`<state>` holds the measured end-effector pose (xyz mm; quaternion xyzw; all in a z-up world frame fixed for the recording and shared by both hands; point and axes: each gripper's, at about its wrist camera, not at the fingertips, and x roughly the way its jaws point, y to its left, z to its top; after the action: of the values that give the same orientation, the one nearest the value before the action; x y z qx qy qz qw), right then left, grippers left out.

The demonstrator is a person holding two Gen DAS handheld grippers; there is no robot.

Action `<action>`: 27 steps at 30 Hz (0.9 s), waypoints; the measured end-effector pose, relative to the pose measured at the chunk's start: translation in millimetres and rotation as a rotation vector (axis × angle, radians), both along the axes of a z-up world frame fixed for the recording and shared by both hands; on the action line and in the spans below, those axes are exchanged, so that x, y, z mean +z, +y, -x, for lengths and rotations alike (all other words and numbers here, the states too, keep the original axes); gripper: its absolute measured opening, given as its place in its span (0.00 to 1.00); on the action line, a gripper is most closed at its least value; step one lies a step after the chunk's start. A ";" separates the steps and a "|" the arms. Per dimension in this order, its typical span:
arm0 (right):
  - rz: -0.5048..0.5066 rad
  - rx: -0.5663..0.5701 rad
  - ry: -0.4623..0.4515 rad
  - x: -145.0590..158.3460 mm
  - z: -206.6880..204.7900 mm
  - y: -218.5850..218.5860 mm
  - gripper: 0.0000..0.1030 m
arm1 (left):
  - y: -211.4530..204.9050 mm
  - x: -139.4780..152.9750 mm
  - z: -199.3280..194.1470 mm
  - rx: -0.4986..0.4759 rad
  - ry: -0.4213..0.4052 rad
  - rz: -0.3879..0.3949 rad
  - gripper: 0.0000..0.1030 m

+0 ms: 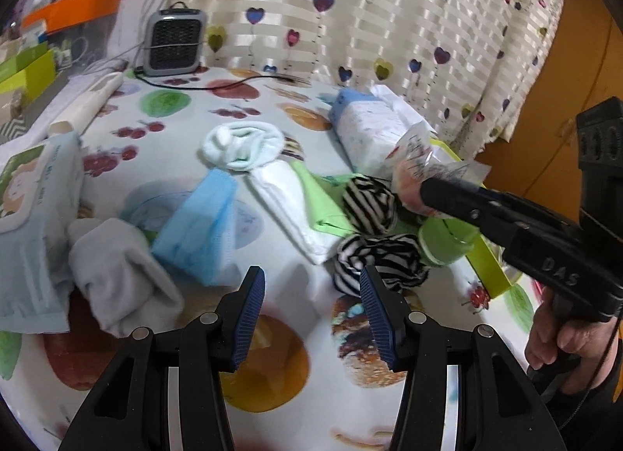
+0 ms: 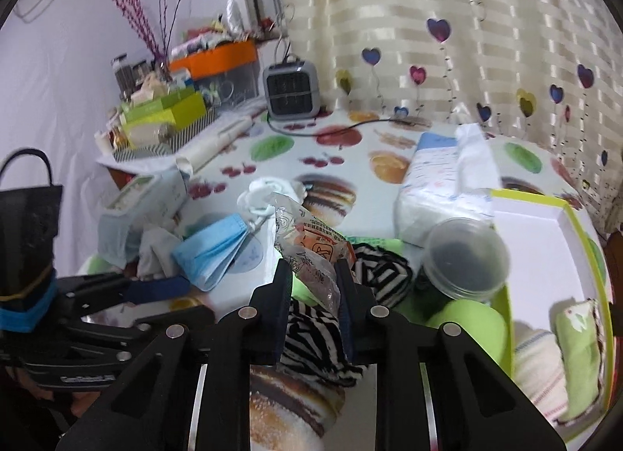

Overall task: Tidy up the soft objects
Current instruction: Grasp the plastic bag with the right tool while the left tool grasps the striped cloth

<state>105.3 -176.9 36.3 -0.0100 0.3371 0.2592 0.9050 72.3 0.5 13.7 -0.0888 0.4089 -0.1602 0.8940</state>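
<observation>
A: Right gripper (image 2: pixel 314 279) status?

B: Jaws pinch a crinkly clear plastic packet with orange print (image 2: pixel 307 252). The packet sticks up from between the pads, above the two black-and-white striped rolled socks (image 2: pixel 383 272). The left wrist view shows the same packet lifted clear of the fruit-print tablecloth (image 1: pixel 272 365).

A: Left gripper (image 1: pixel 311 316)?

B: Jaws spread, nothing between the blue pads. It hangs over bare cloth near the nearer striped sock, just to the sock's left.

A: Where's the rest of the soft stuff?

B: Mid-table. A stack of blue pleated face masks (image 1: pixel 202 225) lies left of a folded white cloth (image 1: pixel 290 209); a grey rolled sock (image 1: pixel 120 276) lies further left, against a pale blue wipes pack (image 1: pixel 31 217). A white and mint rolled sock (image 1: pixel 243 145) sits further back. A white tissue pack with a blue end (image 2: pixel 440 186) is far right.

A: Container?

B: A lime-green-rimmed white box (image 2: pixel 541 233) on the right edge, with a folded green cloth (image 2: pixel 580 353) and a striped cream roll (image 2: pixel 539 365) inside at its near end. A clear round plastic tub (image 2: pixel 465 260) stands against its left wall.
</observation>
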 end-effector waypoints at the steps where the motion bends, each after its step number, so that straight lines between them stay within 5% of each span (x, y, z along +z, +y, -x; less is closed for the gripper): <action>1: -0.010 -0.009 -0.003 1.8 2.3 -4.0 0.22 | -3.3 0.2 -0.3 -0.010 0.001 -0.001 0.49; 11: -0.060 -0.073 -0.013 10.8 19.6 -37.4 0.22 | -43.3 -8.1 -20.2 -0.079 0.040 -0.002 0.64; 21: -0.073 -0.089 -0.014 9.6 22.4 -51.0 0.22 | -67.9 -27.3 -27.6 -0.046 0.082 -0.091 0.64; 22: -0.076 -0.091 -0.013 9.0 22.5 -52.1 0.22 | -70.1 -28.0 -27.4 -0.040 0.078 -0.120 0.63; 27: -0.082 -0.094 -0.012 8.3 24.5 -54.2 0.22 | -69.5 -28.8 -27.2 -0.036 0.076 -0.140 0.19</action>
<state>80.8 -231.2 44.6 0.0412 0.3207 0.2301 0.9179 99.5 -69.0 -15.1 -0.0247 0.4542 -0.1435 0.8789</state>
